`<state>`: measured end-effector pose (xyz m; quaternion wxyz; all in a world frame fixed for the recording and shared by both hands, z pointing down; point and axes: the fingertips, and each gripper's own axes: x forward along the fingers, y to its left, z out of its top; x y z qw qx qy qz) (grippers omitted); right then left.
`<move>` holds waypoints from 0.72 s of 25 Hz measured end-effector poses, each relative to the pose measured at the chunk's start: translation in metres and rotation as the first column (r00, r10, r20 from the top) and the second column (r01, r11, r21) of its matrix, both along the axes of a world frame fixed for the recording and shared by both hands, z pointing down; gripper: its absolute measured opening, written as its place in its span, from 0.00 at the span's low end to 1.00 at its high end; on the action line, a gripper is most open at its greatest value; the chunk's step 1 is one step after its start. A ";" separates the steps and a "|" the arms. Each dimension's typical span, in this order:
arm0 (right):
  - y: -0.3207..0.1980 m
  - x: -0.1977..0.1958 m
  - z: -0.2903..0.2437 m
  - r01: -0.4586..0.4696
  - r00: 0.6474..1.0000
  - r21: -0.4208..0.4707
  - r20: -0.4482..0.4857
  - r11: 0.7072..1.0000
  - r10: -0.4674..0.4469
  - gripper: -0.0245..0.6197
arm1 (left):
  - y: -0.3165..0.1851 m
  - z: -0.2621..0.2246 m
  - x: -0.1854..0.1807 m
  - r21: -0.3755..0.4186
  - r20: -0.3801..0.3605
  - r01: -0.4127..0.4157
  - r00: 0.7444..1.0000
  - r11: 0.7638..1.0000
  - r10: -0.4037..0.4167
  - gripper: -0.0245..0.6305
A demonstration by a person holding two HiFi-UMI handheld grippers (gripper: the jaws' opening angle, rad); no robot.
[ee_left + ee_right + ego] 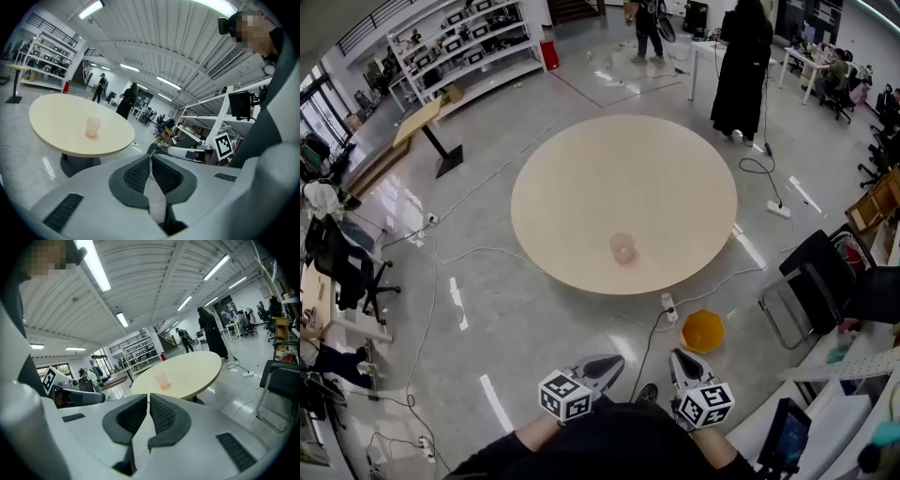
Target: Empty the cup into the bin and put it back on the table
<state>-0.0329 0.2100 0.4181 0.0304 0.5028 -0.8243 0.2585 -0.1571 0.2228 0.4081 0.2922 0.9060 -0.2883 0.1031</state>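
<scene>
On smooth round beige tabletop point(581, 169): translucent pinkish plastic cup point(623, 247), upright, long axis vertical. Left gripper point(150, 155), right gripper point(147, 396) clenched, empty.

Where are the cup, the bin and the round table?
cup point(623, 248), head view, on its clear side wall.
bin point(702, 331), head view, on the middle of its orange body.
round table point(609, 169), head view, on the bare top.

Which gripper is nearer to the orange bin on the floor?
Right. The right gripper hangs close beside the orange bin, on the person's side of it; the left gripper is farther, beyond the right one.
</scene>
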 end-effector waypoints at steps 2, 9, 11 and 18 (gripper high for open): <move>-0.009 0.013 0.006 0.001 1.000 -0.014 0.010 1.000 -0.001 0.08 | -0.009 0.002 0.008 -0.008 0.005 0.024 1.000 1.000 -0.024 0.09; -0.048 0.009 0.023 0.032 0.999 -0.068 0.024 0.997 -0.031 0.08 | -0.046 0.009 0.009 -0.003 0.019 0.046 0.999 0.999 -0.045 0.09; -0.067 0.005 0.025 0.029 0.999 -0.074 0.016 0.997 -0.028 0.08 | -0.067 0.013 0.005 -0.002 0.016 0.042 0.999 0.999 -0.042 0.09; -0.151 -0.018 0.018 -0.014 0.999 -0.042 -0.047 0.999 0.012 0.08 | -0.167 0.009 -0.016 0.036 -0.024 -0.016 1.000 0.999 0.017 0.09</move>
